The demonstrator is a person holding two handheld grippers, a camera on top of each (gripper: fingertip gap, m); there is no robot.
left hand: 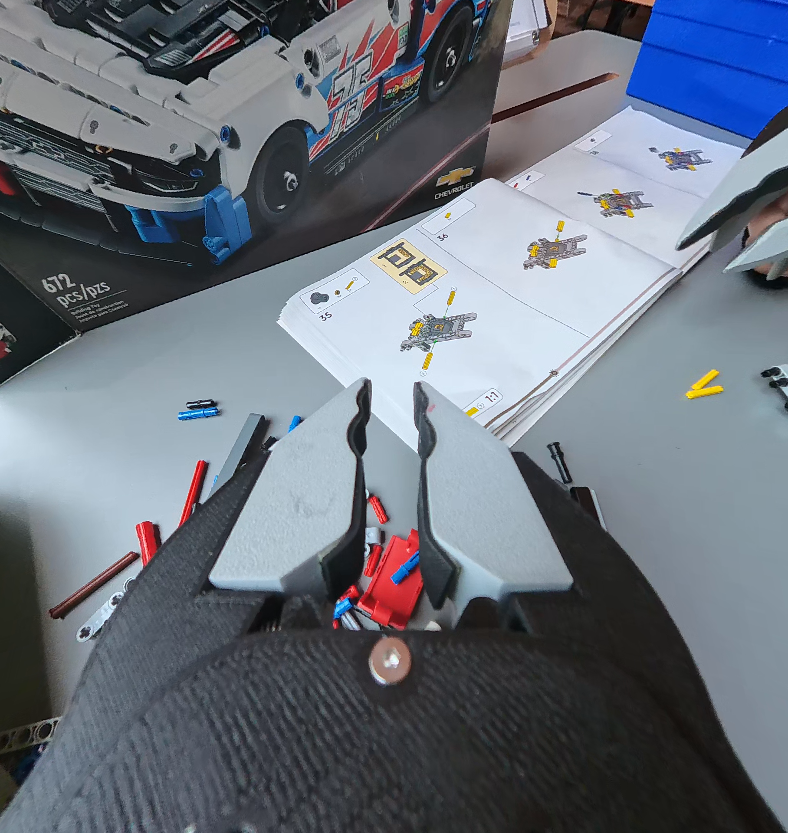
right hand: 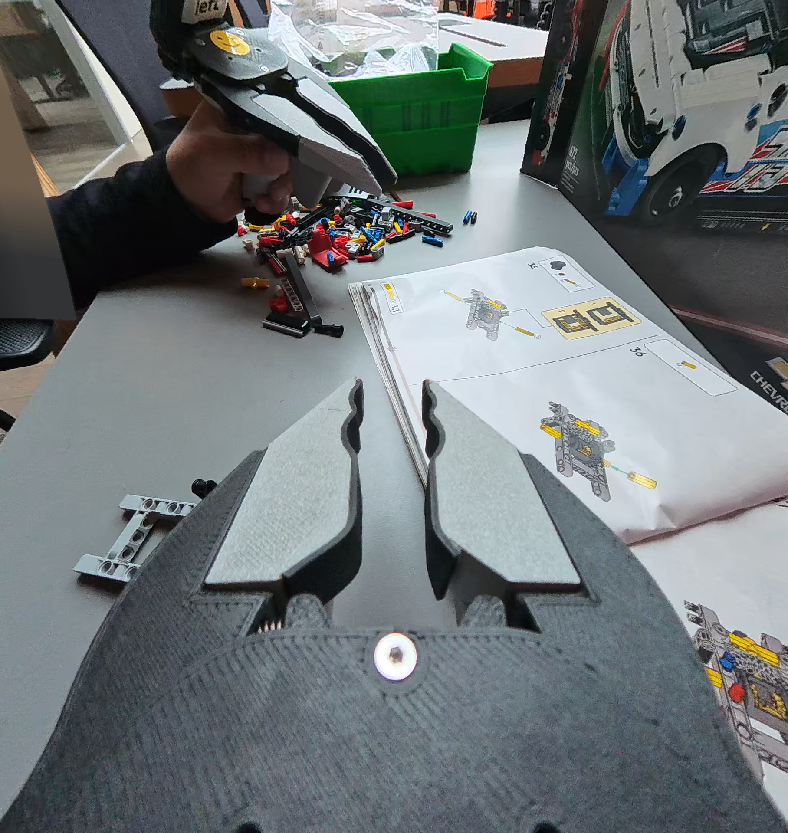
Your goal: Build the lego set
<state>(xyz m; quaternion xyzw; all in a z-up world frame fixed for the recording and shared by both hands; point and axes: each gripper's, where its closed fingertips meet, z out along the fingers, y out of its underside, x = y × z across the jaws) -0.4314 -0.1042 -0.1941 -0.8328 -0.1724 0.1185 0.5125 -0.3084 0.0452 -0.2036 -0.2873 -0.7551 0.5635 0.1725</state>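
Observation:
My left gripper (left hand: 392,392) is open and empty, hovering over a pile of loose lego pieces (left hand: 383,572) with a red part beneath its fingers. In the right wrist view it (right hand: 374,180) hangs above the same pile (right hand: 338,234). My right gripper (right hand: 392,392) is open and empty above the grey table, at the left edge of the open instruction booklet (right hand: 563,383). A grey lego frame (right hand: 130,536) lies just left of it. The right gripper also shows in the left wrist view (left hand: 717,252) at the far right. Two yellow axles (left hand: 704,385) lie beside the booklet (left hand: 496,288).
The set's box (left hand: 203,157) stands at the back of the table, also seen in the right wrist view (right hand: 698,135). A green bin (right hand: 419,117) with plastic bags sits behind the pile. A blue bin (left hand: 721,58) is at the far right. Scattered pins and axles (left hand: 198,410) lie around. Tip to tip, the grippers are about 20 centimetres apart.

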